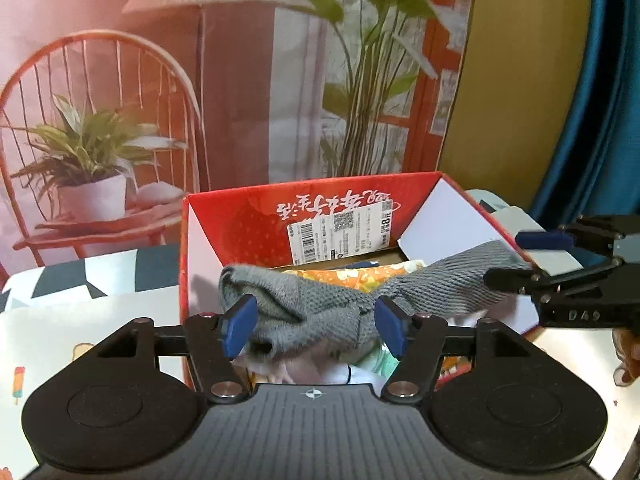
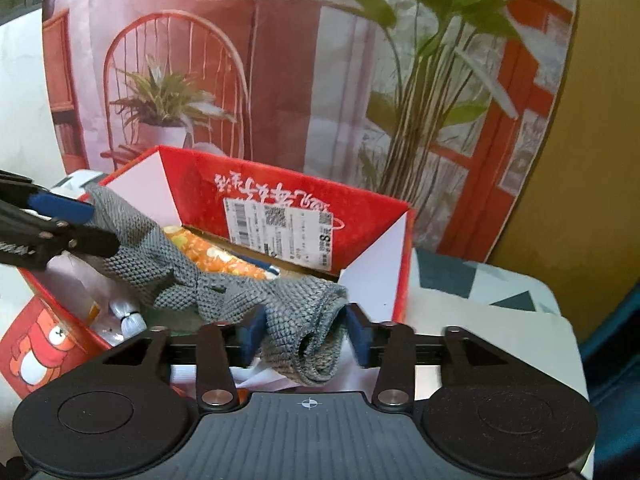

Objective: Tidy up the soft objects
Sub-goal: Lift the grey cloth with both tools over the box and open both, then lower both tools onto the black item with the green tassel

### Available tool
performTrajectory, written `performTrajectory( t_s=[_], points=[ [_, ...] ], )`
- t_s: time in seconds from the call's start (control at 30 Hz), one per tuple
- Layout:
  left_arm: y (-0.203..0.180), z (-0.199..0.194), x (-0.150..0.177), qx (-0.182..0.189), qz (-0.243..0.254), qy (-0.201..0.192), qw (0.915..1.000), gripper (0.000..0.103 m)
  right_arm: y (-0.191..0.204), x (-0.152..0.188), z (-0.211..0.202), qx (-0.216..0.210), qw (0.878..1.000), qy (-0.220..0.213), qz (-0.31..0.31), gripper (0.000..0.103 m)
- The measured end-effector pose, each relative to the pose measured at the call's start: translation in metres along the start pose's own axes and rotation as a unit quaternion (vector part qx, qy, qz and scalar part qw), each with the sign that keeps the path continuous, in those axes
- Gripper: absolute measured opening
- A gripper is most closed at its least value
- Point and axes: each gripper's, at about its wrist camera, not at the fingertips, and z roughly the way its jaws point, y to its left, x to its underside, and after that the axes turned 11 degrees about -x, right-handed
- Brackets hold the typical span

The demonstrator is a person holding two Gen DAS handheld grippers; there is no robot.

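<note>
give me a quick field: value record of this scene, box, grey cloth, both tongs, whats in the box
box: red cardboard box, flaps open, shipping label on its far inner wall
grey cloth: knitted grey cloth draped across the top of the box
left tongs: open, pads either side of one end of the cloth, not pressing on it
right tongs: open, the cloth's other, bunched end between the pads
box contents: orange floral fabric under the cloth; pale items lower down, too hidden to name
surface: patterned table cover
backdrop: printed scene with chair and plants

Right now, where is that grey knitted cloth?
The grey cloth is draped across the open red box, over an orange floral item, its ends lying between each gripper's open blue pads.
</note>
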Motion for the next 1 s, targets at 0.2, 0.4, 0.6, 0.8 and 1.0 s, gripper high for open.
performTrajectory(
  t_s=[0.2, 0.4, 0.6, 0.8, 1.0],
  points=[
    [0.002, -0.034, 0.019, -0.015, -0.012, -0.018, 0.9997, 0.078, 0.006, 0.007, -0.036, -0.022, 0.998, -0.058, 0.023, 0.082],
    [0.004, -0.066, 0.052, -0.026, -0.035, -0.021, 0.9988, 0.092, 0.025, 0.027, -0.064, -0.043, 0.993, -0.102, 0.034, 0.102],
    [-0.005, -0.089, 0.092, -0.026, -0.030, -0.014, 0.9991, 0.094, 0.042, 0.056, -0.084, -0.053, 0.991, -0.107, 0.056, 0.103],
    [-0.015, -0.103, 0.132, 0.005, -0.052, 0.011, 0.9986, 0.091, 0.057, 0.090, -0.092, -0.080, 0.992, -0.076, 0.063, 0.103],
    [-0.026, -0.103, 0.165, 0.034, -0.063, 0.038, 0.9967, 0.063, 0.082, 0.126, -0.091, -0.111, 0.993, -0.029, 0.031, 0.095]
  ],
)
